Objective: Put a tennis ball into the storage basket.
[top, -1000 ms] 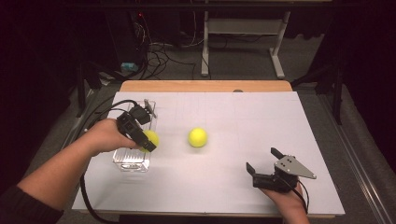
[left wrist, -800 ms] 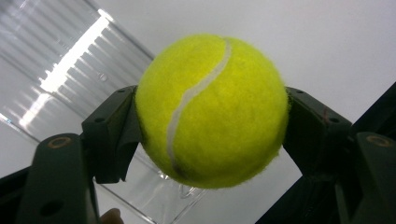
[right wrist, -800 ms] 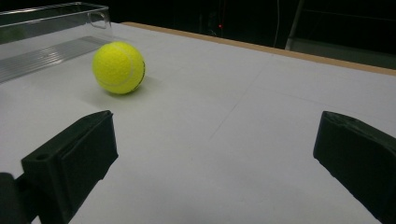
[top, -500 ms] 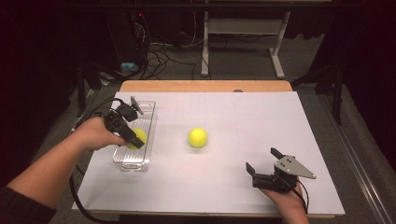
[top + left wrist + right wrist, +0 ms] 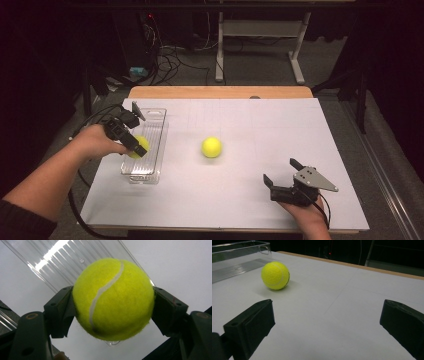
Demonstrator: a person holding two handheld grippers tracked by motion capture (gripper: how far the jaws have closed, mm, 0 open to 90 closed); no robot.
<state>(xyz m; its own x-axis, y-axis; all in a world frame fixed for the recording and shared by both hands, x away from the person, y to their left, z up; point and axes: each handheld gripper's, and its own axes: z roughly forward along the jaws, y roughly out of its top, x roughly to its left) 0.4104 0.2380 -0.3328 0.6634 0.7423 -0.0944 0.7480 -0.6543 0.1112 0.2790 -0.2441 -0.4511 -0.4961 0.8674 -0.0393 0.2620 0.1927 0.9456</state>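
Observation:
My left gripper (image 5: 136, 148) is shut on a yellow tennis ball (image 5: 140, 146) and holds it over the clear plastic tray (image 5: 156, 131) at the table's left side. In the left gripper view the held ball (image 5: 113, 298) sits squeezed between both black pads (image 5: 62, 310), with the tray (image 5: 62, 262) below it. A second tennis ball (image 5: 212, 147) lies on the white table near the middle, also seen in the right gripper view as a ball (image 5: 275, 275) ahead and to the left. My right gripper (image 5: 281, 174) rests near the front right edge, open and with nothing between its jaws.
The white table top (image 5: 260, 125) has a wooden strip along its far edge (image 5: 220, 92). Cables trail off the left side by the tray. Dark floor with a metal stand (image 5: 260, 45) and wires lies beyond the table.
My left hand has carried the held ball leftward, from beside the tray's right wall to above the tray. The right gripper and the loose ball have stayed put.

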